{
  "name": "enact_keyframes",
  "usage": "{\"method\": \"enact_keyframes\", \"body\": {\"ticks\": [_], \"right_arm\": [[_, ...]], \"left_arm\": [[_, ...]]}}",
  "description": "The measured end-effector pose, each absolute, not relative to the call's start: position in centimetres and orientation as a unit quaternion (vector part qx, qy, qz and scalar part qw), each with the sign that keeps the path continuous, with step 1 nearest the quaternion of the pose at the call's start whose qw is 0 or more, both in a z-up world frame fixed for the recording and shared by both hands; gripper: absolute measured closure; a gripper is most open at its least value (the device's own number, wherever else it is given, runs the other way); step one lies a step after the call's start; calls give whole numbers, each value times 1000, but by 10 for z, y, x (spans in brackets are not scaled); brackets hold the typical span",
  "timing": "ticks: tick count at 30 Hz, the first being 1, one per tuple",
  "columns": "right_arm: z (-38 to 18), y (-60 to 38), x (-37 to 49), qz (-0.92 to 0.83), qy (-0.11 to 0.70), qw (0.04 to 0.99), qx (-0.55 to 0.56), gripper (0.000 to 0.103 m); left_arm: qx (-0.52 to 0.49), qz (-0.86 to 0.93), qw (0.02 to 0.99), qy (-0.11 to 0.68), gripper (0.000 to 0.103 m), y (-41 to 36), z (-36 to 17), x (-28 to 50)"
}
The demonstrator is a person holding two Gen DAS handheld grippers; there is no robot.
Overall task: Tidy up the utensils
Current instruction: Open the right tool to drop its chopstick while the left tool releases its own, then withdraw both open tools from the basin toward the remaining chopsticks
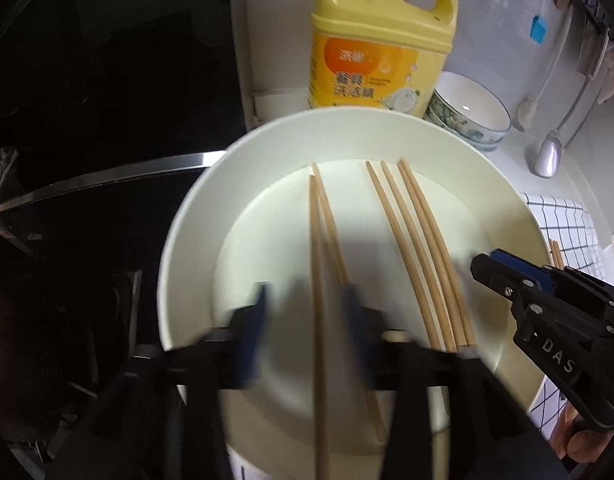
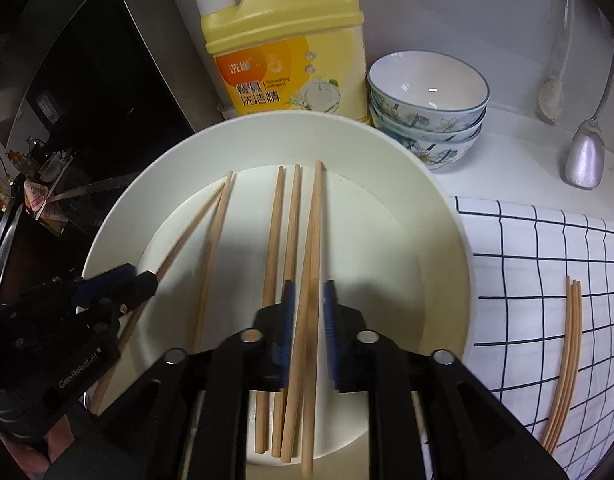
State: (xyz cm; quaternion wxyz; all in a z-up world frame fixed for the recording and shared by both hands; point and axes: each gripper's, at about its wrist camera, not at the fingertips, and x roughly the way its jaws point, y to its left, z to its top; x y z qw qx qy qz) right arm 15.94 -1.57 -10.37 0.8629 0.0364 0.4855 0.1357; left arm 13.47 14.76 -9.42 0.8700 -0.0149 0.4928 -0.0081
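Note:
A large white plate (image 1: 195,240) (image 2: 447,248) holds several wooden chopsticks lying lengthwise. My left gripper (image 1: 305,312) hovers over the plate's near left part, open, with one pair of chopsticks (image 1: 317,260) between its blurred fingers and a gap on each side. My right gripper (image 2: 309,320) is open a little; a pair of chopsticks (image 2: 313,240) runs between its blue pads without being pressed. Another pair (image 2: 283,220) lies just left of it. Each gripper shows in the other's view: the right gripper (image 1: 487,268), the left gripper (image 2: 119,284).
A yellow detergent bottle (image 2: 287,48) and stacked patterned bowls (image 2: 427,112) stand behind the plate. At the right, a checked cloth (image 2: 527,260) bears a bundle of chopsticks (image 2: 567,360). A metal spoon (image 2: 585,160) hangs by the wall. A dark stove (image 1: 107,120) lies to the left.

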Motion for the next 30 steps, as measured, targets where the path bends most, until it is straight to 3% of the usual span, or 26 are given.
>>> {"method": "enact_keyframes", "body": {"ticks": [1, 3, 7, 10, 16, 30], "right_arm": [[-101, -17, 158, 133, 481, 866, 33, 70], [-96, -19, 155, 128, 477, 869, 30, 70], [-89, -26, 148, 119, 474, 872, 40, 58], [-85, -27, 142, 118, 475, 871, 41, 55], [-79, -26, 134, 115, 475, 872, 45, 46], [-72, -18, 113, 110, 477, 871, 52, 41]], "left_arm": [[-17, -1, 876, 482, 32, 150, -90, 132], [-16, 4, 881, 473, 32, 153, -83, 128], [-22, 10, 882, 471, 23, 159, -73, 123], [-25, 12, 883, 468, 18, 162, -66, 118], [-30, 10, 883, 469, 14, 166, -59, 111], [-26, 1, 884, 466, 12, 171, -50, 94]]}}
